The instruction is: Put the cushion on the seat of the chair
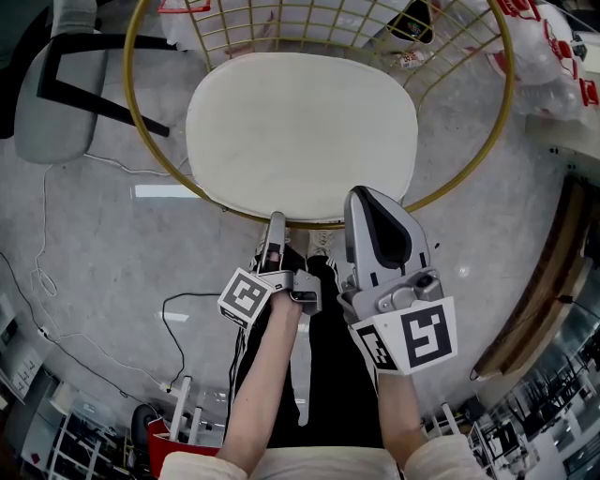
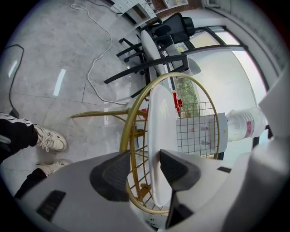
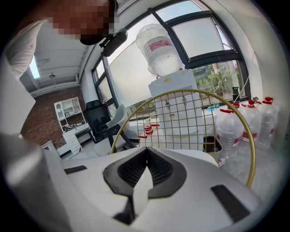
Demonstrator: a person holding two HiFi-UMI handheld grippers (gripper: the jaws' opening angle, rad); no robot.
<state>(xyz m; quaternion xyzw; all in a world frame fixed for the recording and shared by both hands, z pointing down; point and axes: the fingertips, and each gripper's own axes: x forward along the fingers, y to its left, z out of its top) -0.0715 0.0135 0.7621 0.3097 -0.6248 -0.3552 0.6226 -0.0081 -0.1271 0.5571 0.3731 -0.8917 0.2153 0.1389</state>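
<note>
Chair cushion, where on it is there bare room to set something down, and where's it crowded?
The cushion is bare from its middle back to the gold wire backrest. Its front edge is crowded: the left gripper and right gripper sit there. The floor left of the chair, up to the white cable, is also free.

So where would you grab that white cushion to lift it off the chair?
Pinch the cushion at its near edge, coming in from the person's side. It lies flat and thin, and the chair's gold wire frame rises round its back and sides, so the front looks freest.
</note>
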